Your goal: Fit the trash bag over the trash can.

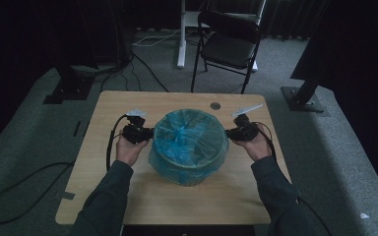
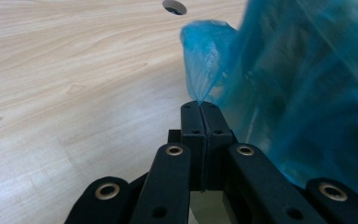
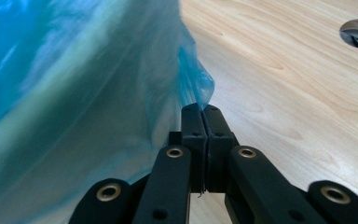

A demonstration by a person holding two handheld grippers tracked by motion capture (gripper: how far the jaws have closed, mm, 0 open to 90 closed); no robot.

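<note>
A round bin [image 1: 189,169] lined with a thin blue plastic bag [image 1: 189,140] stands in the middle of the wooden table [image 1: 128,191]. My left gripper [image 1: 149,132] is at the bin's left rim, shut on a pinched fold of the blue bag [image 2: 205,60]; in the left gripper view the film rises from between the closed jaws [image 2: 200,106]. My right gripper [image 1: 229,132] is at the bin's right rim, likewise shut on the blue bag [image 3: 193,79], the film pinched between its closed jaws [image 3: 200,108]. The bag stretches over the bin's mouth.
A round cable hole [image 1: 215,105] lies in the table behind the bin. A black folding chair [image 1: 229,42] and a white stand leg [image 1: 181,34] stand beyond the table. Cables [image 1: 110,142] trail from the grippers and across the grey carpet.
</note>
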